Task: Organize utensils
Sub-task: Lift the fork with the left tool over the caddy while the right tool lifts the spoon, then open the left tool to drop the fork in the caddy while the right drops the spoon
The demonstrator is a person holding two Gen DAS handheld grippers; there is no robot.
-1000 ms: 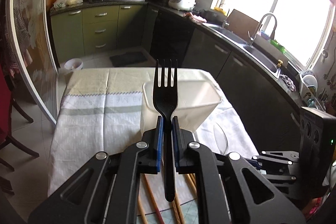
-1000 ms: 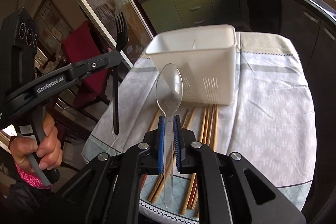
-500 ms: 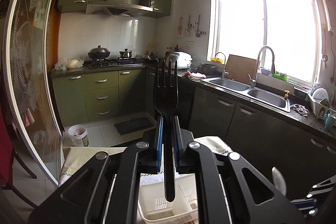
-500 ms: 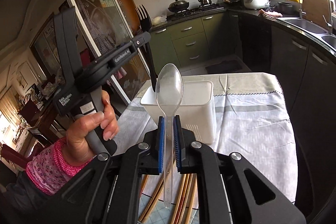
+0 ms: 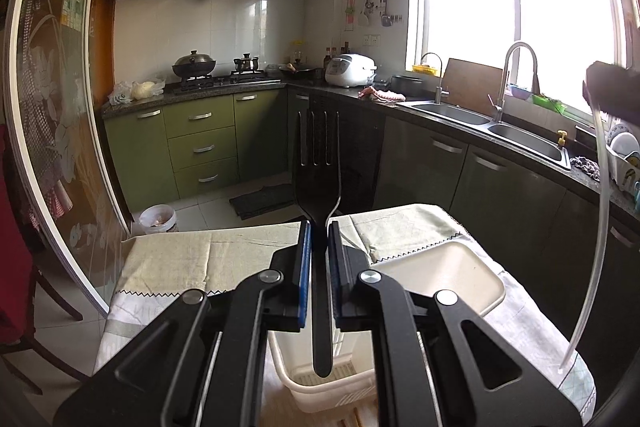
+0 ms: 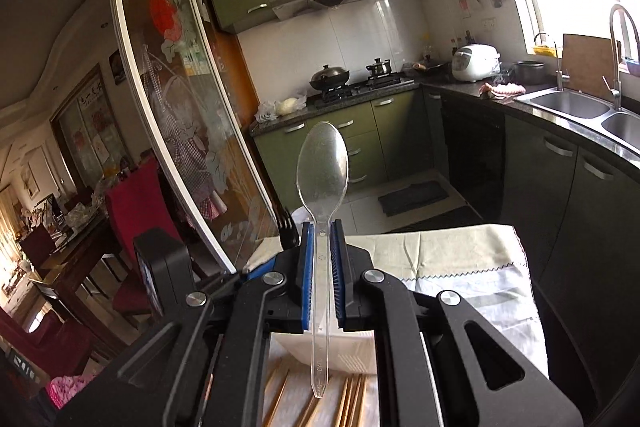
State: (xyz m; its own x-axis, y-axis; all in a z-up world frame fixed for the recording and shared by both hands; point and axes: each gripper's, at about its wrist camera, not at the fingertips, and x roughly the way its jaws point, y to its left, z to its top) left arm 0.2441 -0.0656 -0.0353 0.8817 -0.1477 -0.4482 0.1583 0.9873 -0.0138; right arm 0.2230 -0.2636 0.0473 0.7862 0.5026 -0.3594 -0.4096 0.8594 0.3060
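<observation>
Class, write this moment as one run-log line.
left gripper: shut on black fork, above white holder | right gripper: shut on clear spoon | chopsticks: on table

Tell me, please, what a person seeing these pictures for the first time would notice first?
Probably the black fork, upright in the shut left gripper, handle end hanging over the white utensil bin. Next, the clear plastic spoon, bowl up in the right gripper, above wooden chopsticks on the tablecloth.
</observation>
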